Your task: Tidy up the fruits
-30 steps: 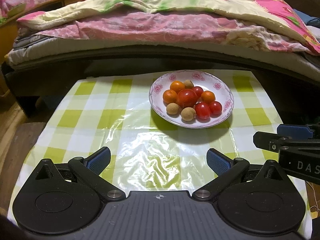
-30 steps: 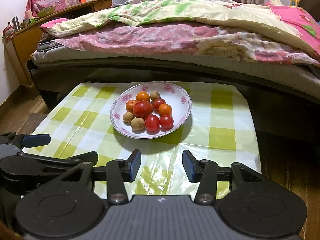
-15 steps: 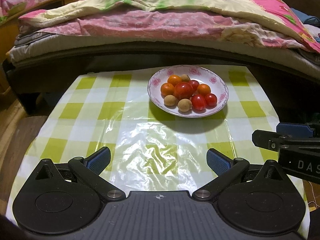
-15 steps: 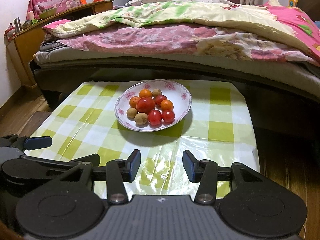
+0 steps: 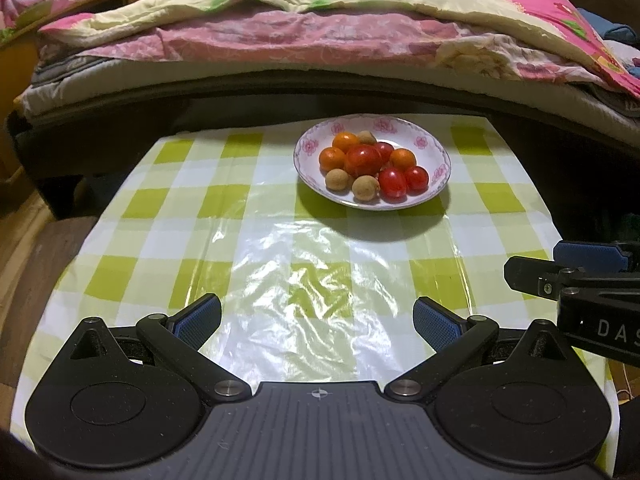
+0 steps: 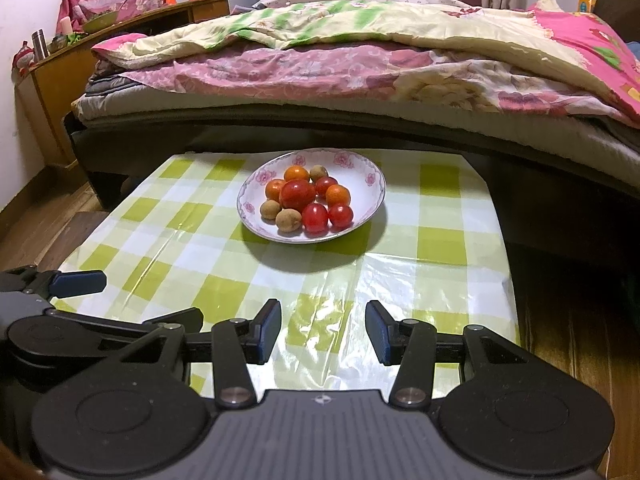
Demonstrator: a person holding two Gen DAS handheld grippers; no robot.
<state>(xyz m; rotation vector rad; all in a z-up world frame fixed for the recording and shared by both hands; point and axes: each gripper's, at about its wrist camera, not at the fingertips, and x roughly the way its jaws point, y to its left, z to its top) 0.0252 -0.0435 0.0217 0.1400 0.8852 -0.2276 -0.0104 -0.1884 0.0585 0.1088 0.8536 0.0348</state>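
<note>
Sitting: plate [image 5: 436,156] of fruits [image 5: 374,166] at the far middle of the checked surface [image 5: 192,216], oval's long axis left-right.
Left hand-held gripper [image 5: 317,322]: fingers wide apart, empty.
Right hand-held gripper [image 6: 323,332]: fingers apart, empty, pointing toward the plate.
Behind: bed [image 6: 360,60].

A glossy, wrinkled plastic tablecloth [image 5: 312,280] fills mid-frame. The plate [image 6: 360,216] above centre looks like glazed ceramic; its tomatoes [image 6: 297,195] shine. At top, soft cloth quilts [image 6: 360,60]; upper left, a wooden cabinet [image 6: 60,80].
</note>
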